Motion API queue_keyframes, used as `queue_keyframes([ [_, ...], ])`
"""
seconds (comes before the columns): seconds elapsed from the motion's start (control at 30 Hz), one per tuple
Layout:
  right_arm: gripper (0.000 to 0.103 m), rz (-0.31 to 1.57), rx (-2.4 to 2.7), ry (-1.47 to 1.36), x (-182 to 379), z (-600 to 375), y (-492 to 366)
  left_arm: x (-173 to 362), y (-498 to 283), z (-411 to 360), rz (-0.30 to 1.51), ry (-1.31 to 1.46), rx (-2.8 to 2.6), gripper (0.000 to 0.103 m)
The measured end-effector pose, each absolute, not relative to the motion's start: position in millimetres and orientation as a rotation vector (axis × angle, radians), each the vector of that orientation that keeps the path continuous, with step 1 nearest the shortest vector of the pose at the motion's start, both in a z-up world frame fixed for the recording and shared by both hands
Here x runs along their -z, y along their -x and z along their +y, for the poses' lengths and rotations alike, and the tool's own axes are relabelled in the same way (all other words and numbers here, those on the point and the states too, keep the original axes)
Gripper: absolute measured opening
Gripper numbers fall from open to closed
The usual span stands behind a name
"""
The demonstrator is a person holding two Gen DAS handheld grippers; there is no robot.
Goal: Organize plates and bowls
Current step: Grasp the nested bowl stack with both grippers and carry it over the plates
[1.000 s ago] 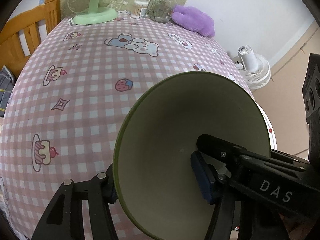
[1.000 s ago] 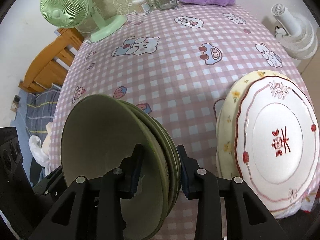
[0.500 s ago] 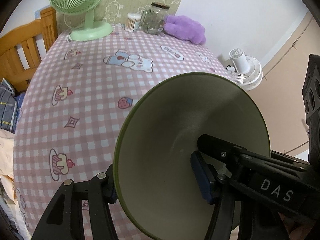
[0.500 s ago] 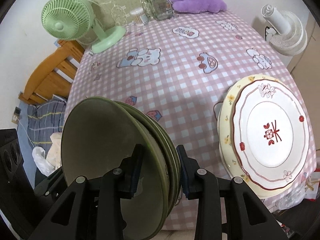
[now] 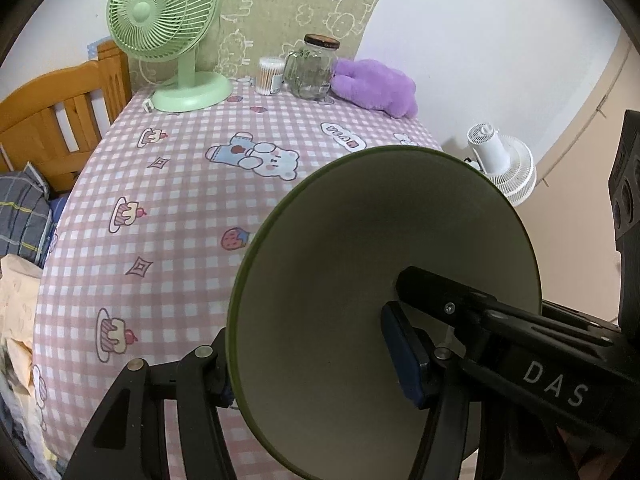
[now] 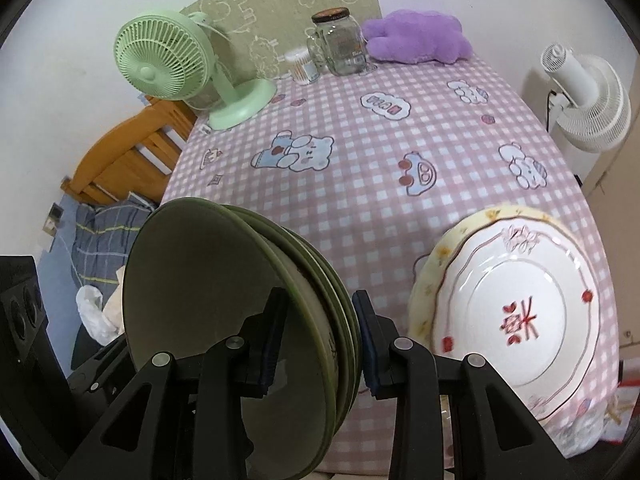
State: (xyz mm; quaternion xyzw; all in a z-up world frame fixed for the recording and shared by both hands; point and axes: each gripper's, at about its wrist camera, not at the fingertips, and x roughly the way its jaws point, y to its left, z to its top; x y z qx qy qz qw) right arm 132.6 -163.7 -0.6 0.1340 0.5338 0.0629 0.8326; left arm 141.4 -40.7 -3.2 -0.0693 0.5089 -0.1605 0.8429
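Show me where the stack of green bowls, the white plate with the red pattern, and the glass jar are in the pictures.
stack of green bowls point(image 6: 208, 304): right wrist view, inside of the front bowl.
white plate with red pattern point(image 6: 520, 320): right wrist view, red motif at its centre.
glass jar point(image 5: 314, 70): left wrist view, middle of its clear body.

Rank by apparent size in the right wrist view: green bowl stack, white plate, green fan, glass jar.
1. green bowl stack and white plate: alike, and the stack sits nearest the camera, so unranked
2. green fan
3. glass jar
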Motion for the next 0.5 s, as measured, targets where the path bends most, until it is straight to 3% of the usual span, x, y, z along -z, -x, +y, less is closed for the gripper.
queue_keyframes([
  [0.5, 0.036, 1.129, -0.183, -0.263, -7, -237, -130, 0, -136, -112, 1.062, 0.168, 0.296, 0.060],
])
